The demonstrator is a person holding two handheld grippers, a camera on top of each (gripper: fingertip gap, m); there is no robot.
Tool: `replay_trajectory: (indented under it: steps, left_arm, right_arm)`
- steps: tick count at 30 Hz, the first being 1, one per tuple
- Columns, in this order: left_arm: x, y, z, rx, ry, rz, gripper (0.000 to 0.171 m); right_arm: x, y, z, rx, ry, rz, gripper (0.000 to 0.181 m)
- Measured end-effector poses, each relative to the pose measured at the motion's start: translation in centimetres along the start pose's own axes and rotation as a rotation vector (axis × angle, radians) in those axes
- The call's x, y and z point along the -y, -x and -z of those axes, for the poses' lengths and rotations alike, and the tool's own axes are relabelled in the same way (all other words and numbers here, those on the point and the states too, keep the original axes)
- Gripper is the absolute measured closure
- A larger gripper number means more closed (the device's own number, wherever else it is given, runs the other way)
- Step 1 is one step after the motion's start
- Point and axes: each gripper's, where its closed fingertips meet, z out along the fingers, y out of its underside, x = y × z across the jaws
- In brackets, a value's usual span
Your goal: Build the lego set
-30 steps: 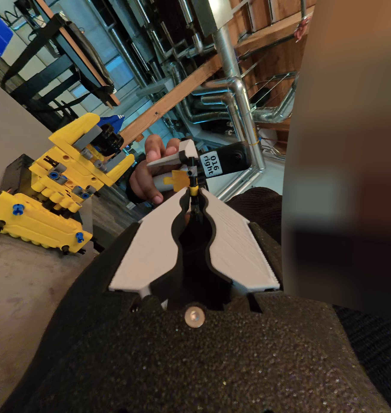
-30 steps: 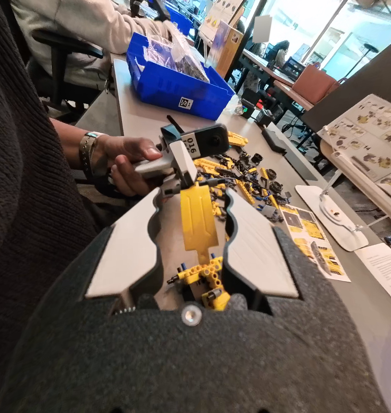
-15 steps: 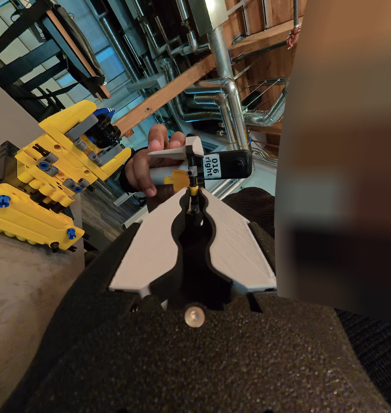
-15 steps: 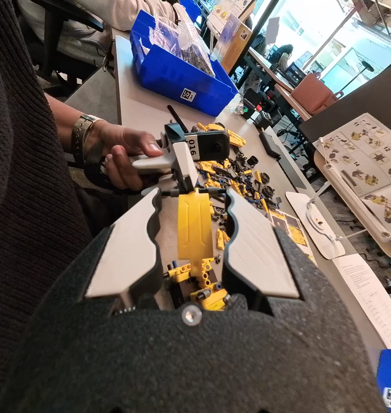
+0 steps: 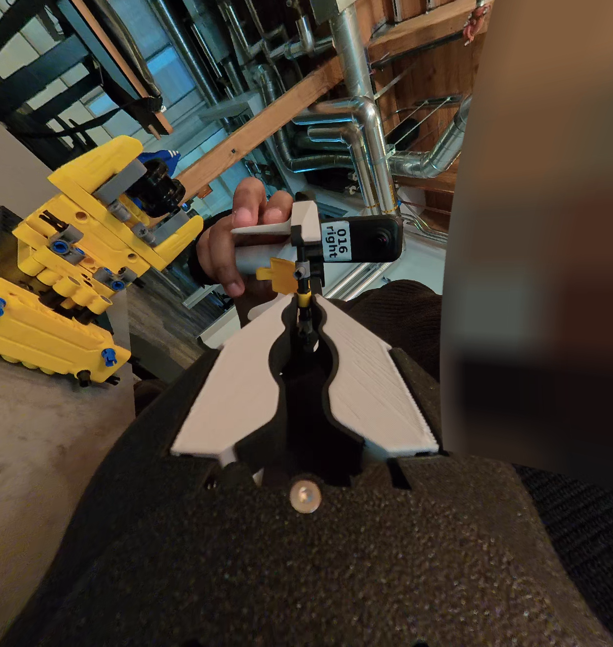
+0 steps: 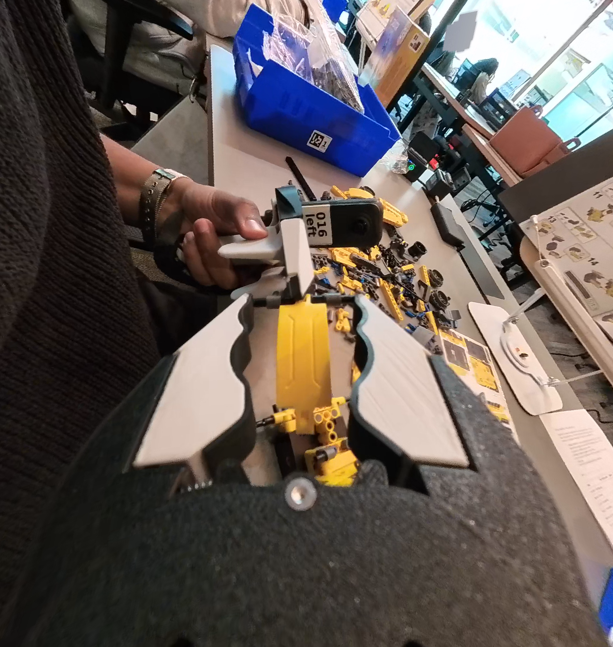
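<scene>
My left gripper (image 5: 303, 301) is shut on a thin black axle (image 5: 304, 324) that carries a yellow bush and a grey connector (image 5: 301, 273) at its far end. A yellow panel (image 5: 276, 276) shows beside that connector, under the right gripper's camera (image 5: 361, 238) and a hand (image 5: 224, 252). In the right wrist view my right gripper (image 6: 303, 301) holds a yellow panel assembly (image 6: 303, 353) between its fingers, above the table. A black cross axle spans the fingertips. The left gripper's fingers (image 6: 296, 259) come down onto that axle.
A yellow brick model (image 5: 74, 266) stands on the table (image 5: 35, 472) at the left. A blue bin (image 6: 308, 112) with plastic bags, loose yellow and black parts (image 6: 385, 273), a leaflet (image 6: 469, 360), a white stand base (image 6: 508, 357) and an open instruction book (image 6: 585, 238) lie beyond. Left and right tips are no more than a few centimetres apart.
Both grippers stay joined at the axle and have shifted together. The right wrist view has tilted, so the blue bin looks nearer. The yellow model has drifted slightly in the left view.
</scene>
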Motion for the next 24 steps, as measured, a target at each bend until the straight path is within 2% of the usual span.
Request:
replay_trajectory:
  steps: [8,10,12,14,16,18,21,24]
  left_arm:
    - [0.4,0.3,-0.1,0.058,-0.026,-0.051,0.162]
    - [1.2,1.5,0.9,0.171,-0.044,-0.098,0.160]
    - [2.7,2.8,3.0,0.342,-0.081,-0.187,0.161]
    - [3.7,4.2,5.1,0.544,-0.080,-0.287,0.161]
    - [3.9,5.4,6.4,0.719,-0.029,-0.377,0.161]
    - [3.8,6.0,6.8,0.818,0.022,-0.447,0.160]
    - [3.3,6.4,6.6,0.855,0.057,-0.463,0.160]
    - [2.6,6.5,6.1,0.792,0.051,-0.365,0.160]
  right_arm:
    - [-0.3,-0.6,0.4,0.005,0.079,0.001,0.125]
    - [-1.4,-1.6,0.5,-0.003,0.166,0.002,0.126]
    - [-3.1,-2.5,0.5,0.027,0.295,-0.026,0.126]
    - [-4.9,-2.9,0.3,0.086,0.435,-0.026,0.126]
    - [-6.5,-3.1,0.2,0.161,0.576,0.029,0.127]
    - [-7.4,-2.8,0.0,0.255,0.686,0.085,0.126]
    - [-7.8,-2.0,-0.5,0.406,0.785,0.128,0.125]
    - [-8.5,-1.6,-0.9,0.531,0.858,0.126,0.125]
